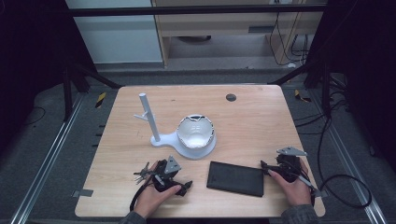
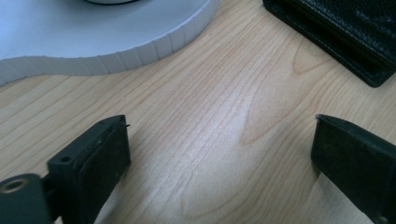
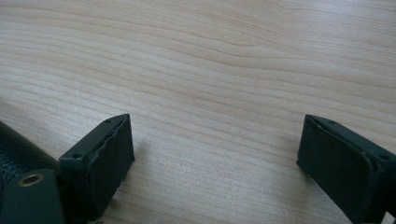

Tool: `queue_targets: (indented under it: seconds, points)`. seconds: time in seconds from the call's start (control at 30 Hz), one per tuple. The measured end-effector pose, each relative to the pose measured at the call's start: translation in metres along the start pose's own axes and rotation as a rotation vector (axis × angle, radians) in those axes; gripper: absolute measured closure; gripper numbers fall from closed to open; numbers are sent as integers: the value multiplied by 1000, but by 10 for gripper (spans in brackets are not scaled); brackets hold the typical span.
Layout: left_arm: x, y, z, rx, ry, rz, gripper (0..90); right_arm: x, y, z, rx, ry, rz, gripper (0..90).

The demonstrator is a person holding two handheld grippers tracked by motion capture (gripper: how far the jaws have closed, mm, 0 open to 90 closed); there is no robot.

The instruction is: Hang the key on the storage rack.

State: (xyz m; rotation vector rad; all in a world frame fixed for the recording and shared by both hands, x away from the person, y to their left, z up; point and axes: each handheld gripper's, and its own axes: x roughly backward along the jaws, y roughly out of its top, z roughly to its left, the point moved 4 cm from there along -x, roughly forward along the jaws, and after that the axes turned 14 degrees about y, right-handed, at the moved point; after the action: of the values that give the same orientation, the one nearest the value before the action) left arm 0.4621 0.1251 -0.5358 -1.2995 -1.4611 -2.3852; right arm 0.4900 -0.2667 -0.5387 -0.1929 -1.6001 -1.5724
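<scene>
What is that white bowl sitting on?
The white bowl sits on the round end of a white stand lying flat on the table, with an upright post at the other end. The bowl hides the part of the stand beneath it.

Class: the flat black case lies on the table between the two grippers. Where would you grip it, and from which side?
Grip the black case across its right short edge with the right gripper, coming in low from the right. It lies flat and thin on the table, so open jaws must straddle its thickness at an exposed edge.
</scene>
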Motion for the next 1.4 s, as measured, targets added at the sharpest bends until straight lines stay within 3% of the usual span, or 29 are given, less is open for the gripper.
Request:
queue_targets:
  seconds: [0.13, 0.23, 0.37, 0.4, 0.6, 0.73, 0.87, 1.03, 1.13, 1.2, 1.27, 1.4]
  points:
    - [15, -1, 6, -20, 27, 12, 79, 0, -1, 0, 8, 5, 2, 96]
    - [23, -3, 12, 0, 25, 17, 84, 1, -1, 1, 5, 9, 4, 92]
    - [52, -10, 42, 31, 103, 54, 86, 1, -2, 1, 11, 9, 5, 92]
    - [62, -14, 57, 32, 142, 83, 85, 1, -2, 1, 11, 9, 5, 92]
    - [79, -28, 91, 80, 203, 159, 96, 2, -2, 1, 6, 11, 5, 92]
    - [76, -35, 95, 79, 174, 182, 98, 2, -2, 1, 6, 11, 5, 92]
    - [70, -41, 93, 22, 125, 217, 106, 2, -2, 1, 8, 8, 4, 93]
    - [65, -45, 96, -14, 98, 228, 111, 2, -3, 1, 7, 8, 4, 93]
    - [63, -48, 97, -30, 71, 227, 166, 2, -3, 1, 6, 8, 4, 93]
    - [67, -49, 100, -33, 86, 217, 256, 2, -3, 2, 4, 8, 3, 93]
    - [69, -49, 103, -37, 90, 221, 279, 2, -3, 1, 9, 8, 4, 93]
    - [71, -52, 106, -85, 86, 255, 374, 2, -3, 1, 8, 9, 4, 93]
